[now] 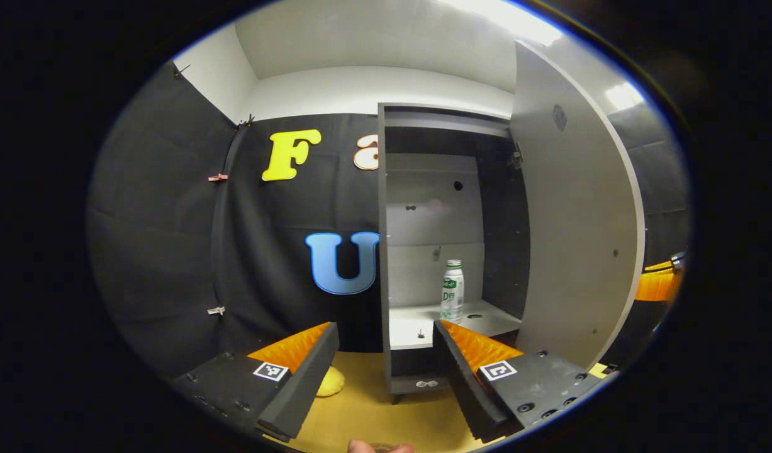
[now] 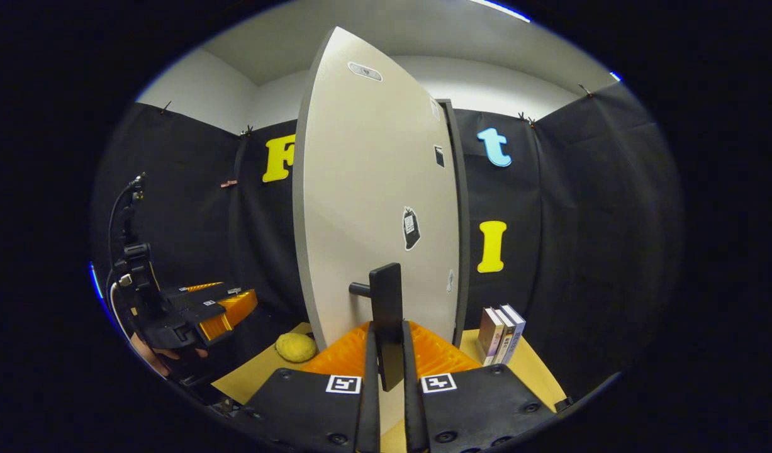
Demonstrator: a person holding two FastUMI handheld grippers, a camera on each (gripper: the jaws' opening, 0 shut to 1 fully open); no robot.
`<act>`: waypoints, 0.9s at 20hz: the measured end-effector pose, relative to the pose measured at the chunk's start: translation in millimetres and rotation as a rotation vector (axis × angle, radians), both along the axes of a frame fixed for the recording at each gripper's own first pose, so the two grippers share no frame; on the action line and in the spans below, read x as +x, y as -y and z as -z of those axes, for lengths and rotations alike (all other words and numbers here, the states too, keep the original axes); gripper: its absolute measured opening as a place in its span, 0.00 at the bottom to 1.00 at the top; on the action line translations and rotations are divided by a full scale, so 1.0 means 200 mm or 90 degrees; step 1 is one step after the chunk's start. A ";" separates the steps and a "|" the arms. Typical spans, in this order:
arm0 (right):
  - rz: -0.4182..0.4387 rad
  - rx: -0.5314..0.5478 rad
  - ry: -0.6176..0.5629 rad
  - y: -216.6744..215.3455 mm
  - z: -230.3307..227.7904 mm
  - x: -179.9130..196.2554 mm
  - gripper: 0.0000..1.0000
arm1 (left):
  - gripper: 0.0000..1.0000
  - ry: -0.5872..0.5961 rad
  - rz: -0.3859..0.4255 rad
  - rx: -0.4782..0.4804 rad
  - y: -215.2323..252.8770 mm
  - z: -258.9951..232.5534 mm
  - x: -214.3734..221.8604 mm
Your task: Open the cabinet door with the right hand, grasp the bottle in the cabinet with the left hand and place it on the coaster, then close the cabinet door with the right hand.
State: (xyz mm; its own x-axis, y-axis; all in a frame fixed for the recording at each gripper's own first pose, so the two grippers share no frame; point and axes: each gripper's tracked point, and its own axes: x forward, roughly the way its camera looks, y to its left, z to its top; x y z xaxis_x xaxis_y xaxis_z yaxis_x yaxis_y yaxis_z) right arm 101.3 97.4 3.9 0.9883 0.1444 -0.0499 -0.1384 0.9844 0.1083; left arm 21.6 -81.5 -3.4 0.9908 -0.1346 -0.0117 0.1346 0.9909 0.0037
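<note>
Tan table (image 1: 373,415) inside black-cloth booth. Right gripper (image 2: 386,352) clamped on door handle (image 2: 387,308); left gripper (image 1: 386,352) fingers apart, facing bottle (image 1: 452,291). Coaster (image 2: 296,346) partly hidden.

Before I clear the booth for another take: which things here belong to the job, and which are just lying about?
Job: cabinet door, its handle, bottle, cabinet, left gripper, right gripper.
Lying about: books, yellow lump on the table.

Bench (image 2: 260,371): tan top. Directly on it: cabinet (image 1: 417,368), yellow coaster (image 2: 296,346) left of the door, three upright books (image 2: 501,335) right. Cabinet shelf (image 1: 411,324): bottle (image 1: 452,292) upright.
</note>
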 end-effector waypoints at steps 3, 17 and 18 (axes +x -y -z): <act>0.021 -0.006 -0.007 0.04 0.01 -0.02 0.20 | 0.95 0.000 0.022 -0.001 0.10 -0.01 0.02; 0.098 -0.007 -0.002 0.34 0.00 -0.04 0.15 | 0.92 -0.008 0.066 -0.003 0.41 -0.01 0.14; 0.100 -0.005 0.000 0.36 0.00 -0.05 0.14 | 0.92 -0.007 0.065 0.001 0.43 0.00 0.15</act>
State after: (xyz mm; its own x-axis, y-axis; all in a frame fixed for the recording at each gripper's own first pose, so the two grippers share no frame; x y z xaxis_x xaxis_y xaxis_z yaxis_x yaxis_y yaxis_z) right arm 91.5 26.0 3.9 0.9986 -0.0124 -0.0505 0.0175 0.9947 0.1013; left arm 51.7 -167.0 -2.4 0.9717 -0.2350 -0.0231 0.2352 0.9720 0.0024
